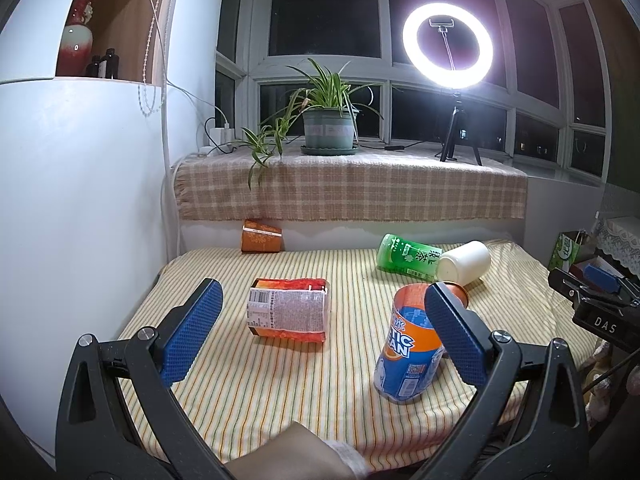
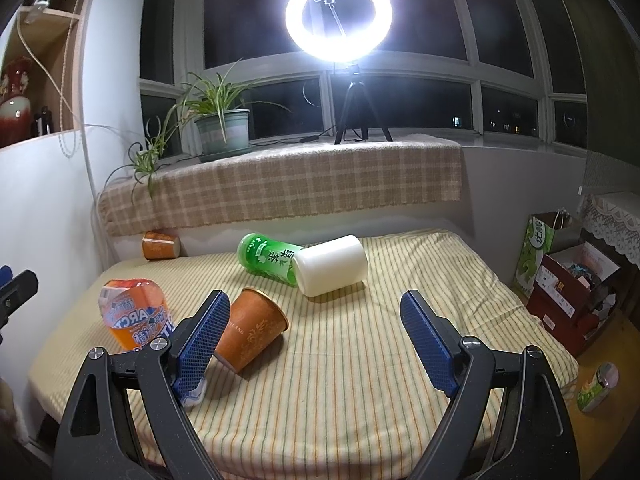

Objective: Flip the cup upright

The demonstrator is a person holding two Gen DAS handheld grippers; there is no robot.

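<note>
An orange paper cup [image 2: 254,330] lies on its side on the striped tablecloth, its mouth facing right and back. My right gripper [image 2: 316,340] is open and empty; its left finger [image 2: 204,340] is right beside the cup's base. In the left wrist view only the cup's rim [image 1: 460,290] shows behind my right-hand finger. My left gripper [image 1: 320,332] is open and empty, above the table's front. A second orange cup [image 2: 161,245] lies at the back by the wall, also seen in the left wrist view [image 1: 261,236].
An orange-and-blue bottle [image 1: 408,344] lies tilted near the front. A red snack packet [image 1: 290,312] lies mid-table. A green tea bottle [image 2: 270,258] and a white cylinder [image 2: 332,266] lie at the back. A plant pot [image 1: 329,130] and ring light [image 1: 447,42] stand on the sill. Boxes [image 2: 568,280] sit right of the table.
</note>
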